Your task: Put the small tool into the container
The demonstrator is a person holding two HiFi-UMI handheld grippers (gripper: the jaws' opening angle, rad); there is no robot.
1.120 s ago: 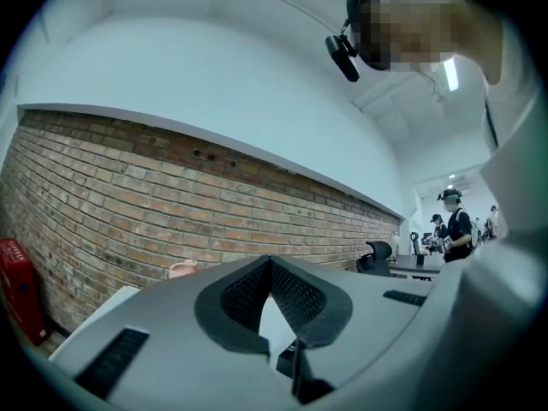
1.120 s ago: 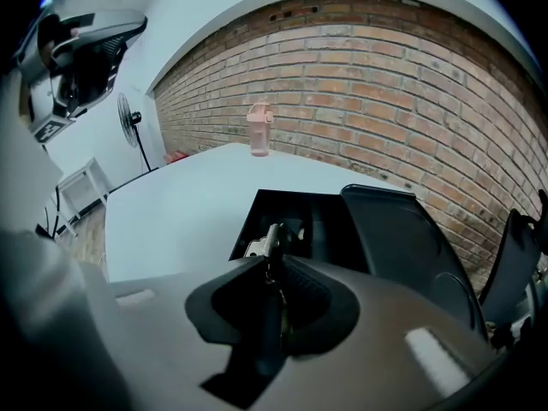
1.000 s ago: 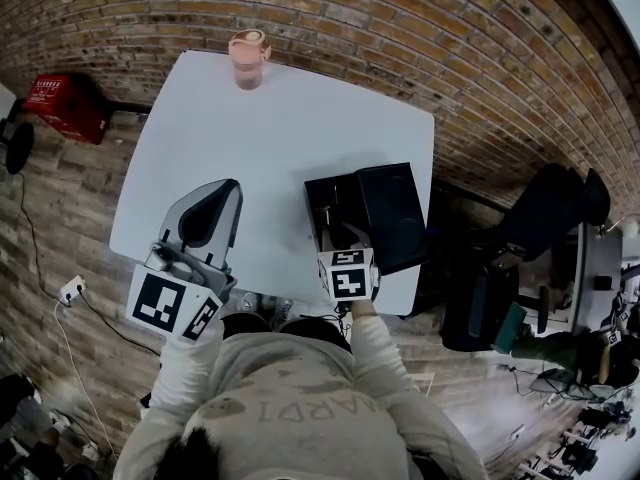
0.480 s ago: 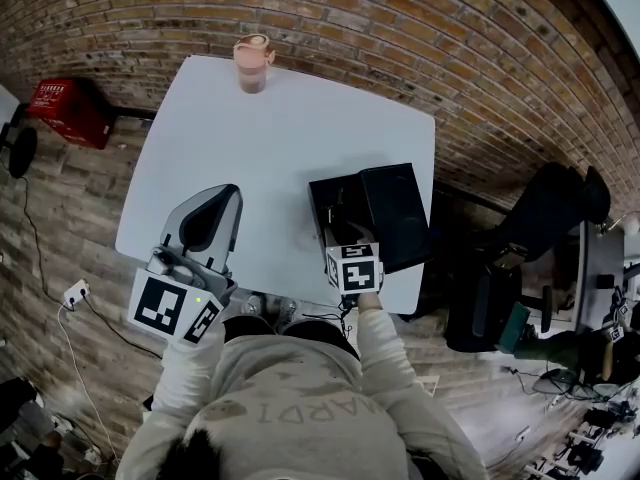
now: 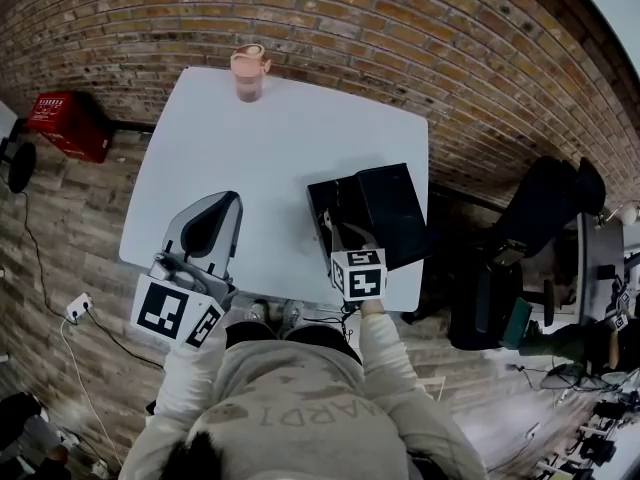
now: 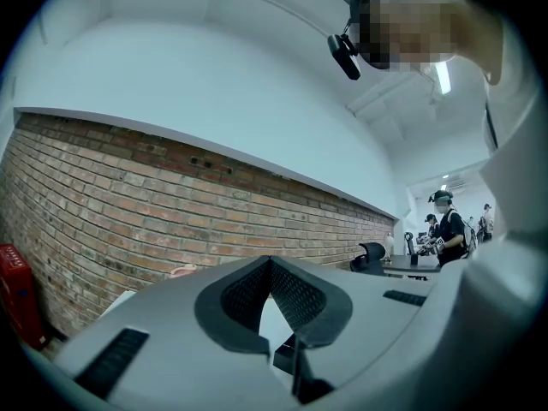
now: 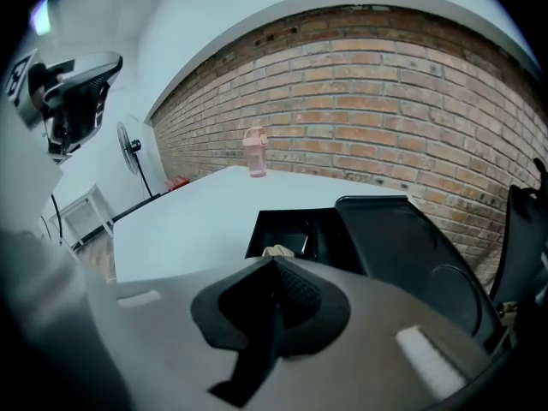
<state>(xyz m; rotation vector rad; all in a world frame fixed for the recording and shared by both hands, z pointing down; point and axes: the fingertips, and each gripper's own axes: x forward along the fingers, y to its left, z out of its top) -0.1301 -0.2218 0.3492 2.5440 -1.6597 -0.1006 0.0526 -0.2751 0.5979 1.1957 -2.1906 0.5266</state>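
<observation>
Lying inside the open black plastic container [image 7: 255, 234], the small pale tool [image 7: 277, 251] seems delivered. But the right gripper [image 7: 274, 262], its jaws closing on nothing at the near wall, could nudge that container, which sits close to the white table's [image 5: 270, 138] near-right edge. The left gripper [image 6: 271, 260], jaws pressed together and empty, has bare tabletop ahead.

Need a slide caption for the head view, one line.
Right gripper, jaws closing empty, at open black container; left gripper over white table; pink bottle at far edge.
</observation>
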